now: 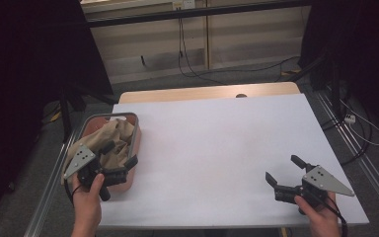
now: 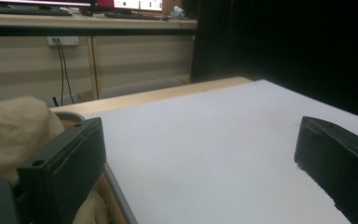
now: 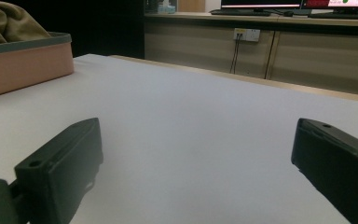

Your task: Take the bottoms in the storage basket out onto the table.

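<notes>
Crumpled tan cloth (image 1: 112, 140) in basket (image 1: 134, 143)

A white surface (image 1: 217, 148) with a bare wooden strip along its far edge carried one thing: a pinkish basket (image 1: 134, 143) with a grey rim, standing at its left edge and holding crumpled tan cloth (image 1: 113, 138).

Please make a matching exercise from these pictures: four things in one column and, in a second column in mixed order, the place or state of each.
Things:
1. crumpled beige cloth
2. pink plastic basket with grey rim
3. left gripper
4. right gripper

Places or states:
A. open, at the near right of the white table
B. heaped inside the basket
C. open, at the basket's near end
D. standing at the table's left edge

Pairs: 1-B, 2-D, 3-C, 4-A
</notes>
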